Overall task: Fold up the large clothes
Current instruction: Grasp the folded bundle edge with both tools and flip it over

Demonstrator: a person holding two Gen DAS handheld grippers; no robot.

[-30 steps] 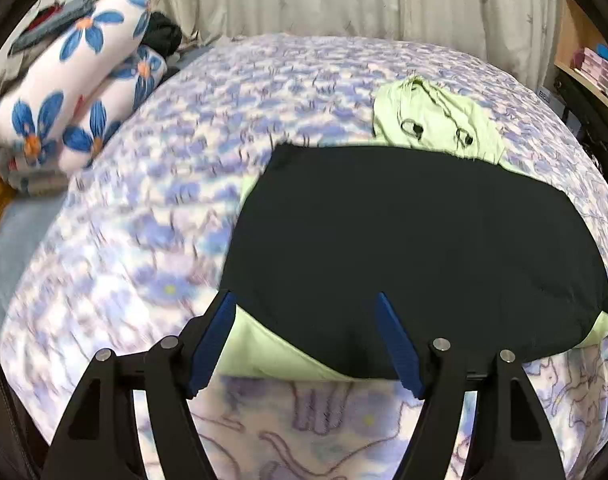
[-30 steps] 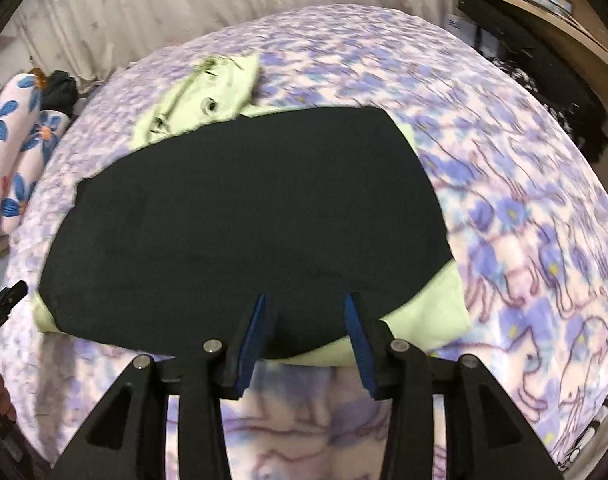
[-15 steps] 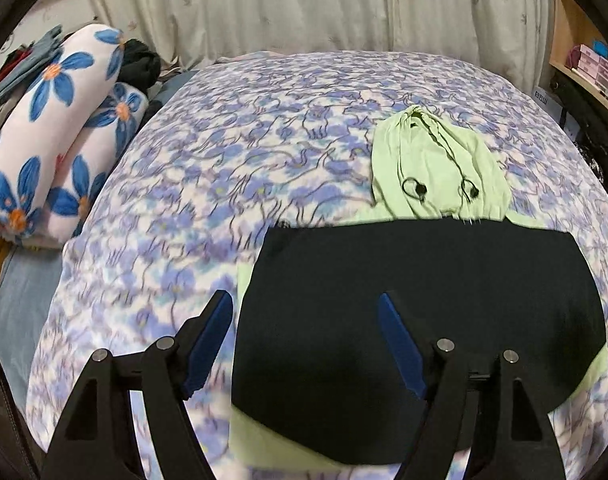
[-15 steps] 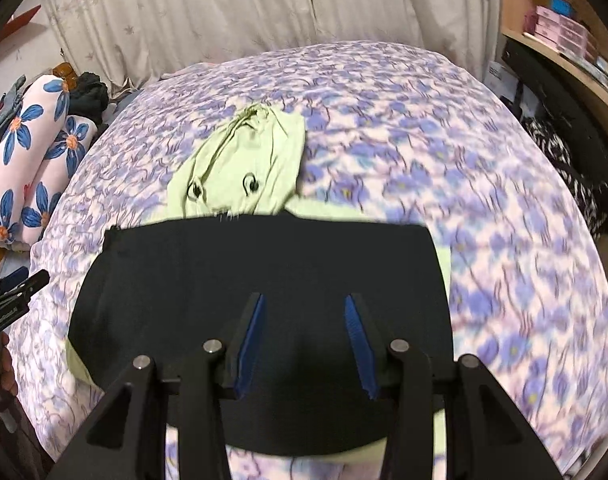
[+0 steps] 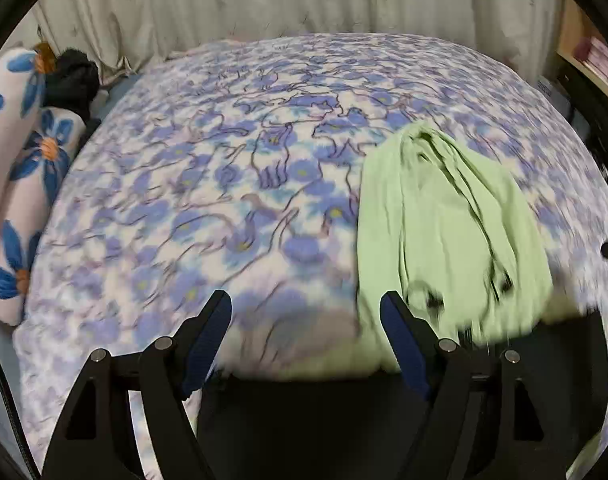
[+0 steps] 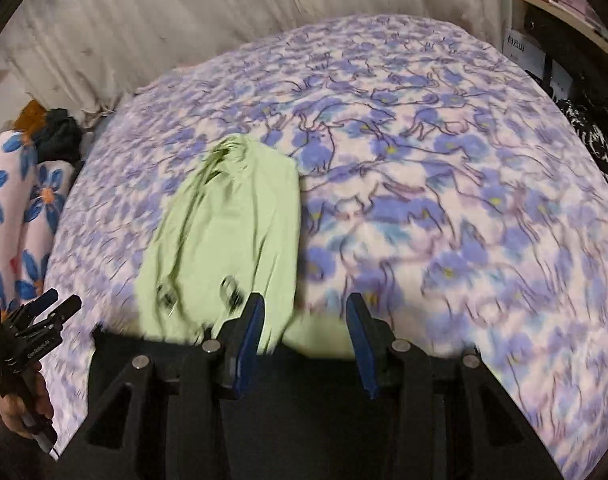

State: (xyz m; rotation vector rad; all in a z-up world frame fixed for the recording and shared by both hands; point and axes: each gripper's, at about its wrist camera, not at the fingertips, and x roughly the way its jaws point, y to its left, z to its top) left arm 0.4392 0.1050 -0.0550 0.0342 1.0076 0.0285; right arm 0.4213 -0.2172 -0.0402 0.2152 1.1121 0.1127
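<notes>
A light green hooded garment lies on the flowered bedspread. Its hood, with dark drawstrings, points toward the curtain. The black body part fills the bottom of both views under the fingers. My left gripper hovers open at the black part's far edge, left of the hood, with nothing between its blue pads. My right gripper hangs open at the hood's lower right corner, also holding nothing. In the right wrist view the left gripper shows at the left edge, held by a hand.
Rolled white pillows with blue flowers lie along the bed's left side, and a dark bundle of clothes sits behind them. A pale curtain closes the back. A wooden shelf and dark items stand to the right of the bed.
Both grippers have swept forward over the black part toward the hood. The black part has dropped to the bottom of both views and the hood is now close. Jaws look unchanged.
</notes>
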